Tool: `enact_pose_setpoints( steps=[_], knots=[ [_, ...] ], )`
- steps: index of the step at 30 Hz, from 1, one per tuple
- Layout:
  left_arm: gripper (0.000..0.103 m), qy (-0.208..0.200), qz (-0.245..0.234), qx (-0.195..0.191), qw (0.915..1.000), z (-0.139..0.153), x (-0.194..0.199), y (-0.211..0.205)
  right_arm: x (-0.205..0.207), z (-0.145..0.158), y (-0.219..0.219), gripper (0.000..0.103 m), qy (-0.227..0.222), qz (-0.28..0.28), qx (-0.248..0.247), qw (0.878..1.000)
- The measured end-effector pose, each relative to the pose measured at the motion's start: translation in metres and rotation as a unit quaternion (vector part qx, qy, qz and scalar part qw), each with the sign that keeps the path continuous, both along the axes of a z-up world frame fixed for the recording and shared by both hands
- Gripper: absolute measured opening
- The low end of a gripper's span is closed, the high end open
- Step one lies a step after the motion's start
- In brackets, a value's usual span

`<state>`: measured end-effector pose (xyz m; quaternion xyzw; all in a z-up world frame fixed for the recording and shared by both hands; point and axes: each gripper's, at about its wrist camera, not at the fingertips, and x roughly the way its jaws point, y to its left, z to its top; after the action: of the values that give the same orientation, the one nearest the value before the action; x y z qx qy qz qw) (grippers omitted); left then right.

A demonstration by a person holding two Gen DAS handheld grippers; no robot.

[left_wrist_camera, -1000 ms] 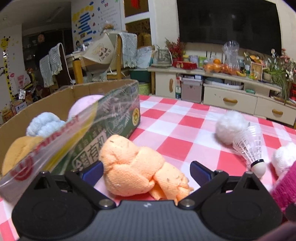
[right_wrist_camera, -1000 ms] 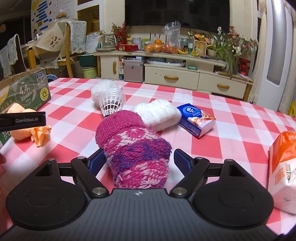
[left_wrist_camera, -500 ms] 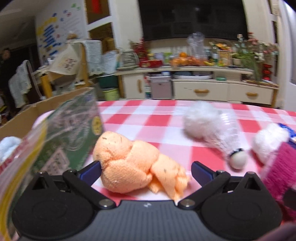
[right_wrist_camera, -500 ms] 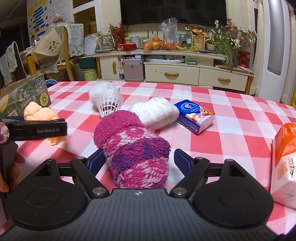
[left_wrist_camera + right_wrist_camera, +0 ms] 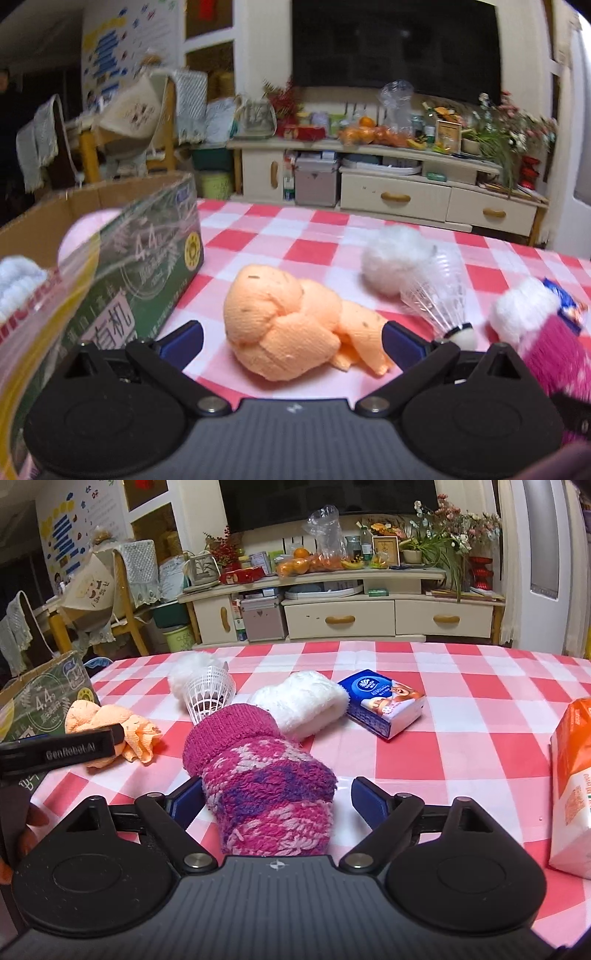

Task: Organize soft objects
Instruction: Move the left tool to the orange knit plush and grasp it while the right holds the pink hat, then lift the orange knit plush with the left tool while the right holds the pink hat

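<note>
A knotted orange cloth [image 5: 291,328] lies on the checked tablecloth between the open fingers of my left gripper [image 5: 291,341]; it also shows in the right wrist view [image 5: 110,723]. A pink and purple knit sock [image 5: 266,779] lies between the open fingers of my right gripper [image 5: 273,797]; its edge shows in the left wrist view [image 5: 557,354]. A white fluffy sock [image 5: 303,703], a white pom-pom [image 5: 391,258] and a shuttlecock [image 5: 439,299] lie beyond. A cardboard box [image 5: 147,258] at the left holds a pale blue item [image 5: 18,284] and a pink one [image 5: 85,236].
A blue tissue pack [image 5: 384,701] lies right of the white sock. An orange and white tissue package [image 5: 572,782] stands at the table's right edge. A cabinet with drawers [image 5: 369,616] stands behind the table. A chair [image 5: 122,602] stands at the far left.
My left gripper has swung and shifted around the orange cloth, which stays between its open fingers. The right gripper has tilted slightly; the pink sock stays between its open fingers.
</note>
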<state>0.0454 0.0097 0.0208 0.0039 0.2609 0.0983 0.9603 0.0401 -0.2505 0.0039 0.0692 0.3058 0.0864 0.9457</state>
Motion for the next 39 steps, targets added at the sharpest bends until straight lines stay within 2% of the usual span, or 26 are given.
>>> enact_pose_setpoints(
  steps=[5,10,18,20,21,25,33,39],
  knots=[
    [0.102,0.022,0.013,-0.041,0.9989,-0.004,0.018,0.012,0.003,-0.003,-0.001,0.103,0.011,0.010,0.014,1.000],
    [0.102,0.036,0.009,-0.035,0.9987,-0.005,0.037,0.013,0.007,-0.006,-0.001,0.103,0.018,0.018,0.025,0.999],
    [0.084,0.058,0.012,-0.039,0.9975,-0.014,0.055,0.020,0.010,-0.008,0.003,0.103,0.015,0.021,0.026,0.999],
    [0.077,0.060,0.010,-0.028,0.9978,-0.015,0.055,0.017,0.009,-0.008,0.002,0.099,0.015,0.024,0.034,0.999],
    [0.076,0.059,0.008,-0.023,0.9979,-0.015,0.055,0.016,0.009,-0.007,0.002,0.093,0.014,0.026,0.038,0.999],
    [0.071,0.058,0.002,-0.011,0.9983,-0.012,0.050,0.012,0.007,-0.006,0.004,0.089,0.010,0.030,0.029,0.999],
    [0.070,0.051,-0.033,-0.021,0.9979,0.001,0.031,0.001,0.006,-0.004,0.002,0.088,0.001,0.018,0.024,1.000],
    [0.070,0.048,-0.053,-0.042,0.9965,0.019,0.012,0.000,0.005,-0.004,0.004,0.087,-0.005,0.012,0.011,1.000]
  ],
)
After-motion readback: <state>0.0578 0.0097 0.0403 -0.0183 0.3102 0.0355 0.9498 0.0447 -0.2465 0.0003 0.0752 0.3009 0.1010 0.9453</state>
